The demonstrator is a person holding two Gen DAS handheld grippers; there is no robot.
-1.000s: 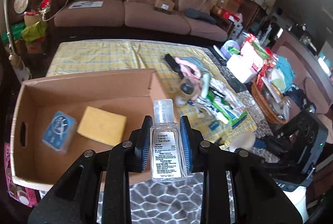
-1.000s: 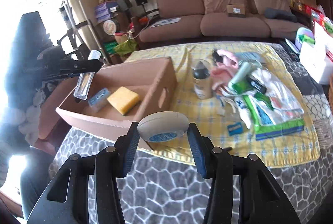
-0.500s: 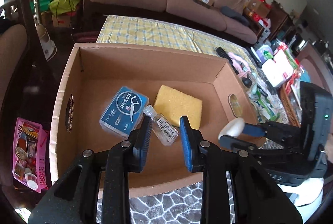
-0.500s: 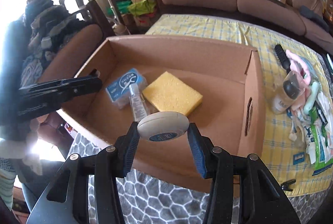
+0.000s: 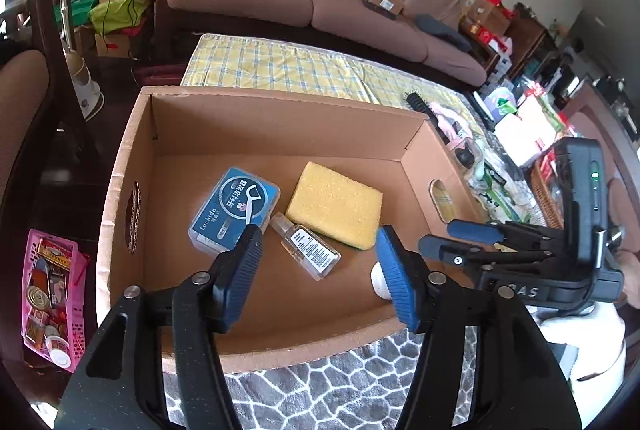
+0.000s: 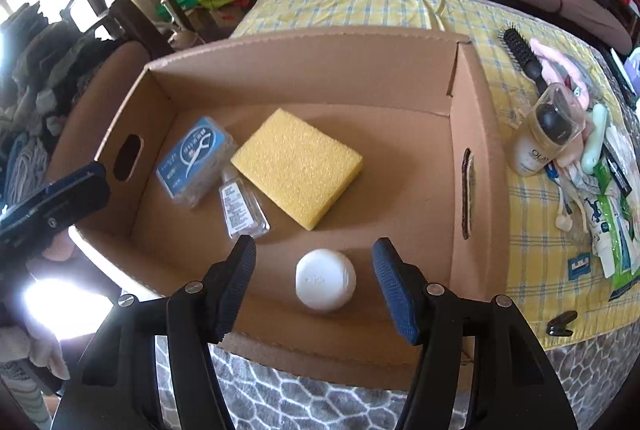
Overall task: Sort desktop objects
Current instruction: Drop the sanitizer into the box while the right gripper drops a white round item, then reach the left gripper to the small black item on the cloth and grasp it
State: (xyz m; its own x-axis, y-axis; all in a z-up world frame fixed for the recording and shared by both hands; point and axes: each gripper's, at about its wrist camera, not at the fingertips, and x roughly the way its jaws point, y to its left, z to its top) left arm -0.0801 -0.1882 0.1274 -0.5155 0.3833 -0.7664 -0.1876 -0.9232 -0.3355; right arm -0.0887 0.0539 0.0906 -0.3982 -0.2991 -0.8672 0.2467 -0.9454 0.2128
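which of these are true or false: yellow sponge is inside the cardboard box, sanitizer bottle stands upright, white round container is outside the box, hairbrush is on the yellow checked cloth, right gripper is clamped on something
1. The yellow sponge lies inside the cardboard box. True.
2. The sanitizer bottle stands upright. False: it lies flat on the box floor, between the blue floss-pick case and the sponge.
3. The white round container is outside the box. False: it sits on the box floor near the front wall.
4. The hairbrush lies on the yellow checked cloth. True.
5. The right gripper is clamped on something. False: its jaws are opening, clear of the container between them.
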